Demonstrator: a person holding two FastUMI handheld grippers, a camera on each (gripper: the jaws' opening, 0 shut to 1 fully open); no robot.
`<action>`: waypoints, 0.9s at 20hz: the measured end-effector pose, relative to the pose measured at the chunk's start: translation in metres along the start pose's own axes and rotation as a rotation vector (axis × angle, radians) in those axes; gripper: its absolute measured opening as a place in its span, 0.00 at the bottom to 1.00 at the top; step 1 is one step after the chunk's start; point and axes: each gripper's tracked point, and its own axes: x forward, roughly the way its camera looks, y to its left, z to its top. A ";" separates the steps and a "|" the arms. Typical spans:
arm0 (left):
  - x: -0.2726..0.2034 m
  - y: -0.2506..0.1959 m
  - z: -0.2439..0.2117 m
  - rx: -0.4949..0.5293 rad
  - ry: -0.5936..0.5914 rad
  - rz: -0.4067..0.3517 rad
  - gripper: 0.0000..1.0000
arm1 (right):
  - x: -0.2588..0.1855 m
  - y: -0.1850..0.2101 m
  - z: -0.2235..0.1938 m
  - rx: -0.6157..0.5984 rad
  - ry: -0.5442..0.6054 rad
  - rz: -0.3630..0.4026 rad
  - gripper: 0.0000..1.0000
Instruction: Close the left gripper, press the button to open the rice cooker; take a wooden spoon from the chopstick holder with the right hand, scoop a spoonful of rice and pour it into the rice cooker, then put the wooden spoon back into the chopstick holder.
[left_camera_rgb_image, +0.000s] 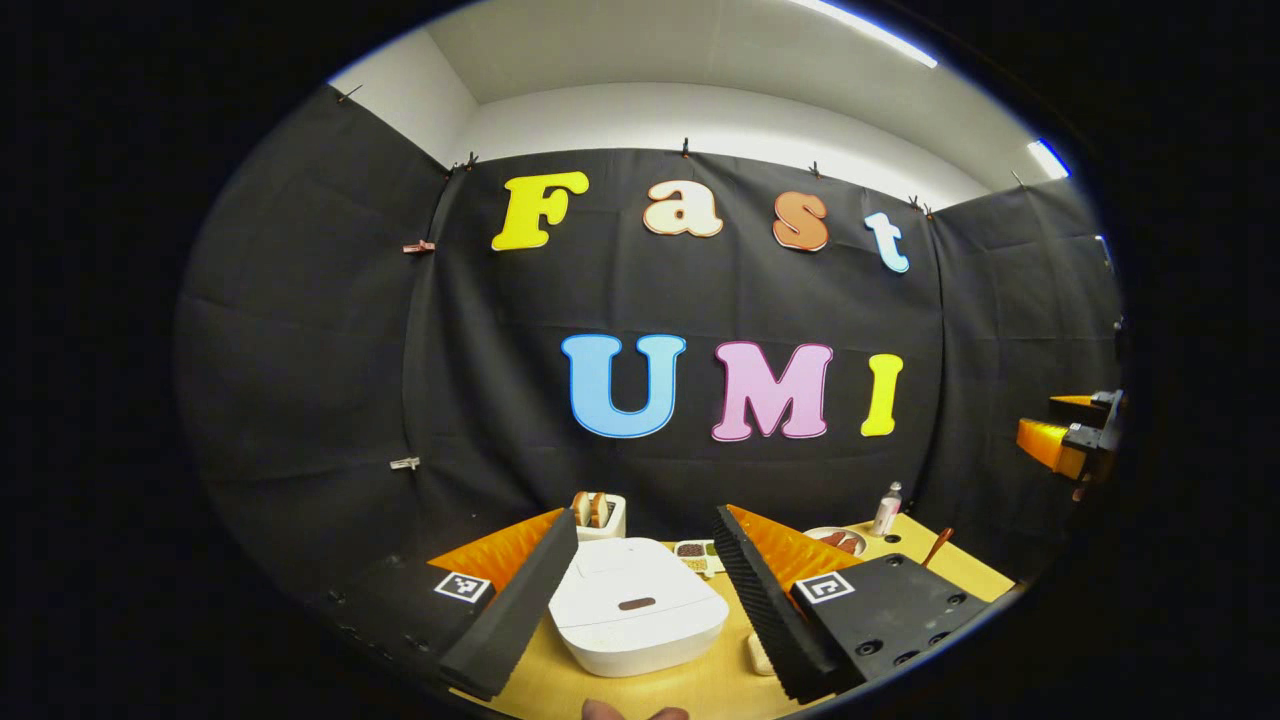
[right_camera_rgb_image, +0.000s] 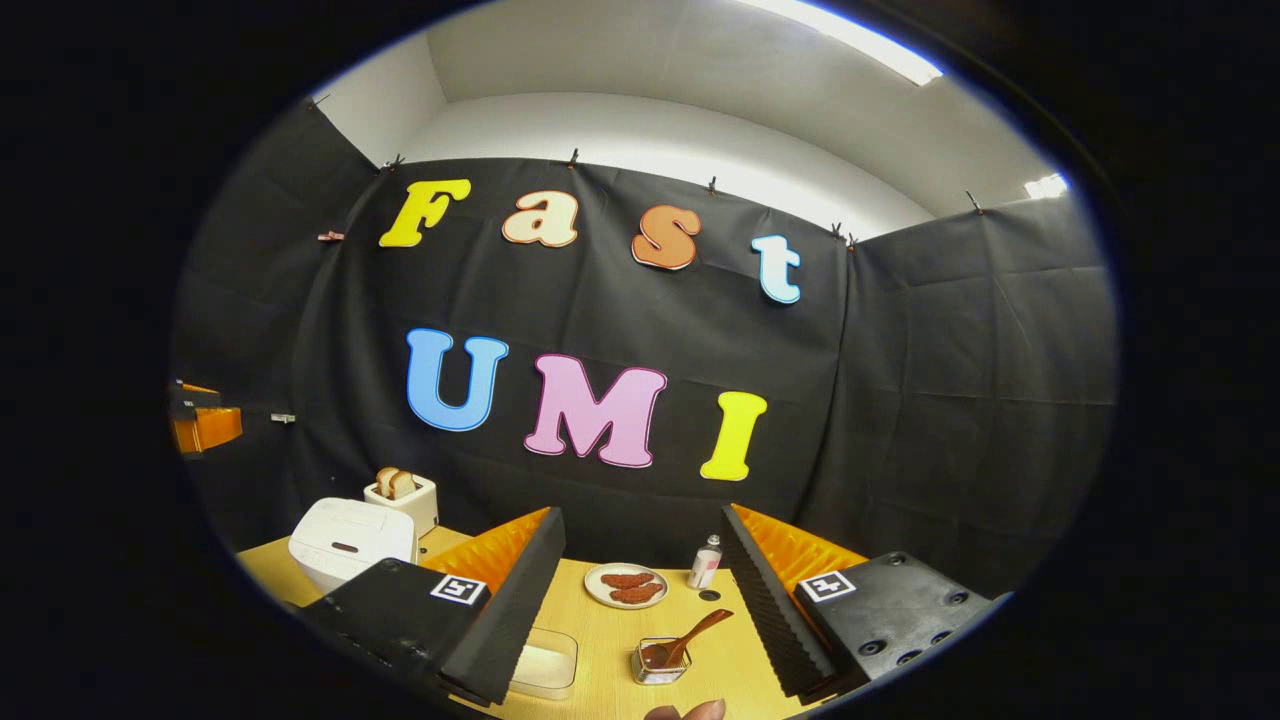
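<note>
Left gripper (left_camera_rgb_image: 640, 590) is hovering above the table (left_camera_rgb_image: 700, 690) with fingers spread wide, holding nothing; the rice cooker (left_camera_rgb_image: 637, 618) is sitting framed between them, well below. Lid is down, and the dark oval button (left_camera_rgb_image: 637, 604) on its top is facing the camera, untouched. So step one is not yet done: the left gripper needs closing first, then bringing down so the joined tips land on that button.

Right gripper (right_camera_rgb_image: 640, 600) is also wide open and empty, hanging over the table's right part. Just ahead between its fingers: a small clear chopstick holder (right_camera_rgb_image: 657, 662) with the wooden spoon (right_camera_rgb_image: 692, 634) leaning out, handle tilted up to the right. A clear container (right_camera_rgb_image: 545, 662) is lying left of it, partly behind the left finger; contents too washed out to call, probably the rice.

Farther out: plate (right_camera_rgb_image: 626, 586) with brown food, a small bottle (right_camera_rgb_image: 706, 562), a toaster (right_camera_rgb_image: 405, 500) behind the cooker.

Next move calls for squeezing shut fully before descending, otherwise the fingers straddle the button.
</note>
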 end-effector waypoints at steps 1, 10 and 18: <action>0.001 0.000 0.000 -0.004 -0.003 -0.007 0.95 | 0.000 0.000 -0.001 -0.003 0.001 0.000 0.97; 0.016 0.001 0.000 -0.061 -0.004 -0.065 0.08 | 0.005 0.003 -0.005 -0.016 0.006 -0.006 0.97; 0.069 0.004 -0.061 -0.042 0.192 -0.213 0.06 | 0.013 0.003 -0.012 -0.037 0.020 -0.031 0.98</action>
